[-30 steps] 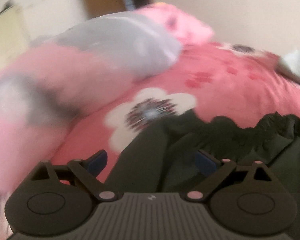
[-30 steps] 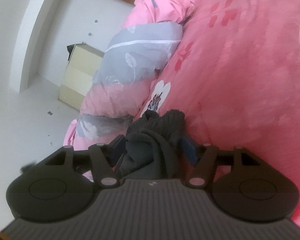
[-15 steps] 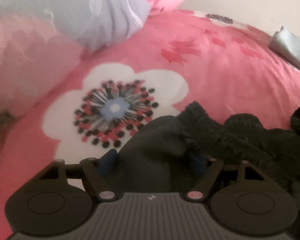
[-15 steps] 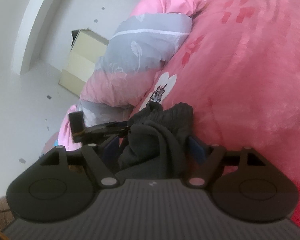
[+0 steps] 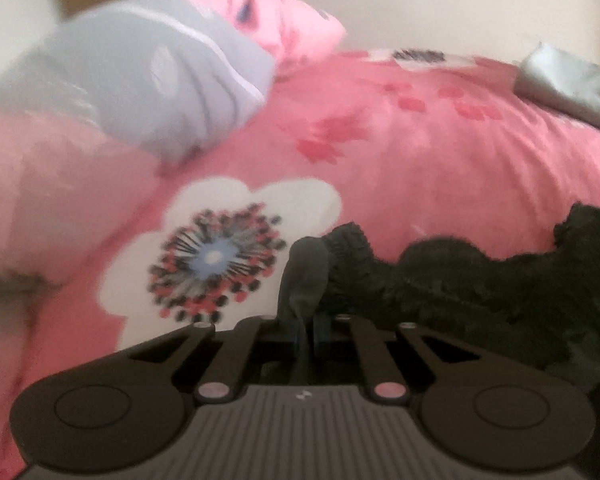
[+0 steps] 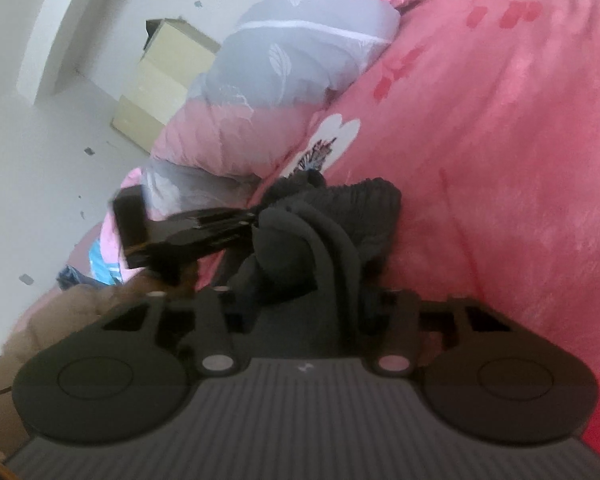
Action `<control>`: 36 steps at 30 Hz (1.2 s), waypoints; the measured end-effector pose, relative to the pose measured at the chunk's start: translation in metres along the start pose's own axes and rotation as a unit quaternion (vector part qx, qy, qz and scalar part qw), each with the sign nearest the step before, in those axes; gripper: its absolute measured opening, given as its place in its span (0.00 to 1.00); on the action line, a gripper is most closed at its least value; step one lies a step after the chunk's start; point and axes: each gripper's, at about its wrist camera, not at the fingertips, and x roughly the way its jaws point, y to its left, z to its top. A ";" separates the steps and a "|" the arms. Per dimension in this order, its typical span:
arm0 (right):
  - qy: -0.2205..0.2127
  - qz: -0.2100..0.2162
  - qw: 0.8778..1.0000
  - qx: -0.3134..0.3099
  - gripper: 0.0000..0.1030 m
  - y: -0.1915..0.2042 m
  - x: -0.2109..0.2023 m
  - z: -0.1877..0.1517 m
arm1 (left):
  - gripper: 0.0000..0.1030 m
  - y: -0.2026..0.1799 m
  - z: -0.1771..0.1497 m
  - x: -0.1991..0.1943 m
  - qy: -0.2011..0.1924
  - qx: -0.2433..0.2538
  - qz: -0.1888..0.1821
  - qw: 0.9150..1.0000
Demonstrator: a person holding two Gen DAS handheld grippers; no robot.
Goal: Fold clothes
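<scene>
A dark garment (image 5: 440, 280) with a ruffled elastic waistband lies on the pink flowered bedsheet (image 5: 460, 152). My left gripper (image 5: 306, 328) is shut on a thin upright fold of it at the waistband's left end. In the right wrist view the same garment (image 6: 340, 216) bunches up thickly between the jaws of my right gripper (image 6: 310, 300), which is shut on it; the cloth hides the fingertips. The left gripper (image 6: 204, 232) shows there too, pinching the garment's left edge.
A rolled grey and pink quilt (image 5: 160, 80) lies along the bed's left side, also the quilt (image 6: 300, 60) in the right view. A pale folded cloth (image 5: 568, 80) sits at the far right. Beside the bed stands a cream cabinet (image 6: 168, 88). A brown sleeve (image 6: 60, 320) is at lower left.
My left gripper went from open above the garment's edge to shut on a fold of it. The right gripper kept its hold and shifted a little.
</scene>
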 end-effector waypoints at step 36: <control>-0.425 -0.148 0.766 -0.459 0.03 0.329 -0.239 0.117 | 0.06 -0.073 0.088 -0.430 -0.494 -0.183 0.015 0.850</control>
